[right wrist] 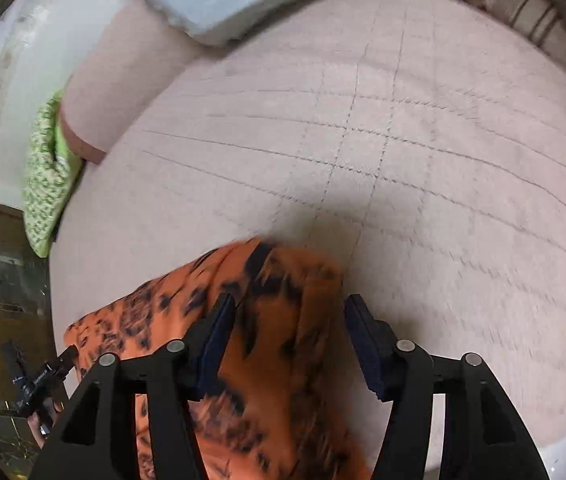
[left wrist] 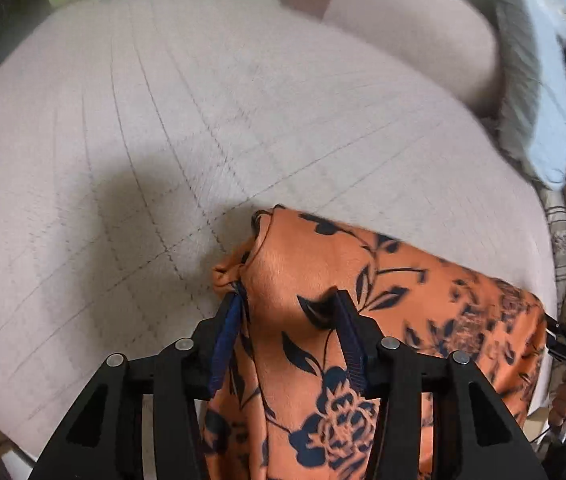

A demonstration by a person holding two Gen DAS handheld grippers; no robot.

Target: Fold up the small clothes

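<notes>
Where writing might be read: a small black device at each view's edge bears pale lettering — too blurred to read.
Left wrist: left gripper (left wrist: 287,300) parted, orange floral garment (left wrist: 363,300) — soft, draped, dark flowers — between its fingers.
Right wrist: right gripper (right wrist: 289,312) parted; garment's corner between fingers, touching the left one only; quilted pink cover (right wrist: 403,140) ahead.

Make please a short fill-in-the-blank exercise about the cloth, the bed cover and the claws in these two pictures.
1. The floral garment is black on ____.
2. It lies on a pale pink bed cover crossed by thin ____.
3. The cushion at the cover's edge is ____.
4. The jaws of the left claw and the right claw stand ____.

Missing words: orange; lines; green; apart
</notes>
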